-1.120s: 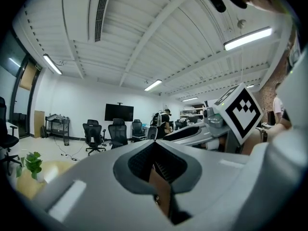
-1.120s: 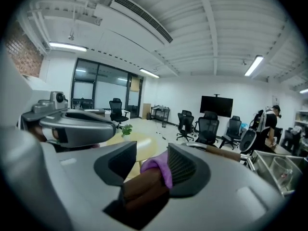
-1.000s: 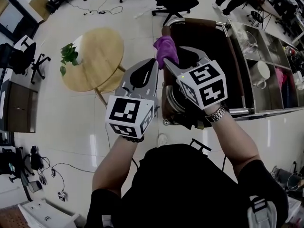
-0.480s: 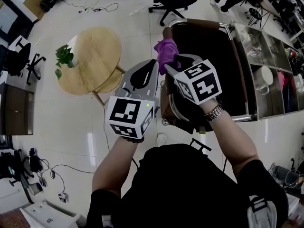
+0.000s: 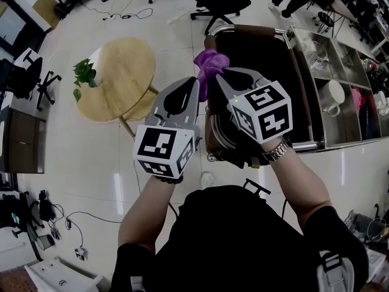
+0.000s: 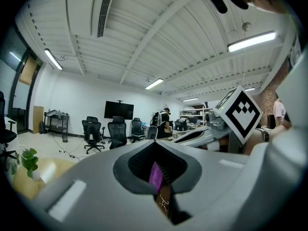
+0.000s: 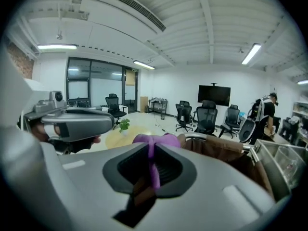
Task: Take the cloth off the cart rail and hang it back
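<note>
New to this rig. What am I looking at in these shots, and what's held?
A person holds two hand-held two-jaw grippers, each carrying a marker cube. The head view looks down from a camera on the head; each gripper view looks along that gripper's jaws. Below are a metal cart with a brown padded rail and a round wooden table. The right gripper has just been closing its jaws and now pinches the purple cloth at the rail. The left gripper is shut, holding nothing.
</note>
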The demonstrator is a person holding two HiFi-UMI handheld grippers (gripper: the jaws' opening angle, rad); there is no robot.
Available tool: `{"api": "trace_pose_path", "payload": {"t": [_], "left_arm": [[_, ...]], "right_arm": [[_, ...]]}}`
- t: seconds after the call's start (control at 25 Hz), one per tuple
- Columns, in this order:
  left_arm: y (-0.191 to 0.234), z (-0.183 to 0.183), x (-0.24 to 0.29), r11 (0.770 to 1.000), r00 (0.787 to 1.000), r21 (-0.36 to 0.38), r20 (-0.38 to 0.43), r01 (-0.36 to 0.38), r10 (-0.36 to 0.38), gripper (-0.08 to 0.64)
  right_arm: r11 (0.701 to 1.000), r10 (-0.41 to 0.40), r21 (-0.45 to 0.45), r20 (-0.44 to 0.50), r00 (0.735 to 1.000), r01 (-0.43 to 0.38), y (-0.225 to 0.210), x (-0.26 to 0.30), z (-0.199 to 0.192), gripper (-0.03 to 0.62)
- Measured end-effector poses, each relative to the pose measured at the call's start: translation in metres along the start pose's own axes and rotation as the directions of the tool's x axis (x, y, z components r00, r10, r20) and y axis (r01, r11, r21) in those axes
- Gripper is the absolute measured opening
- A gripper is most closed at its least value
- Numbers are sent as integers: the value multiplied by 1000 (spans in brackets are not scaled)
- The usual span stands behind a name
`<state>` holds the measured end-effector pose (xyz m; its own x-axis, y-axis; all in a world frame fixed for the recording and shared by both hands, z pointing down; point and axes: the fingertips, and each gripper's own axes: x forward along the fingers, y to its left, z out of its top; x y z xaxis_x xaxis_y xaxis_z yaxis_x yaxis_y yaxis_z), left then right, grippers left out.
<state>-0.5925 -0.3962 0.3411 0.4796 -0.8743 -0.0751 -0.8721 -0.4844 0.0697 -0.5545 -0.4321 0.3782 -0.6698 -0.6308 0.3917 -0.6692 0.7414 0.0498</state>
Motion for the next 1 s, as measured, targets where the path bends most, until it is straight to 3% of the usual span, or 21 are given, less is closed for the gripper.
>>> {"api": "trace_pose_path", "payload": {"t": [0.36,1.0], "left_arm": [[-88,24,-31,999,999,50,38,-17,15,-14],[-249,40,-118,991,994,124,105,-46,34,-14]], "right_arm": [[998,14,-55,197,980,-3,20,-121,27,40],[989,51,-145,457,888,18,82,-333,25,37]]}}
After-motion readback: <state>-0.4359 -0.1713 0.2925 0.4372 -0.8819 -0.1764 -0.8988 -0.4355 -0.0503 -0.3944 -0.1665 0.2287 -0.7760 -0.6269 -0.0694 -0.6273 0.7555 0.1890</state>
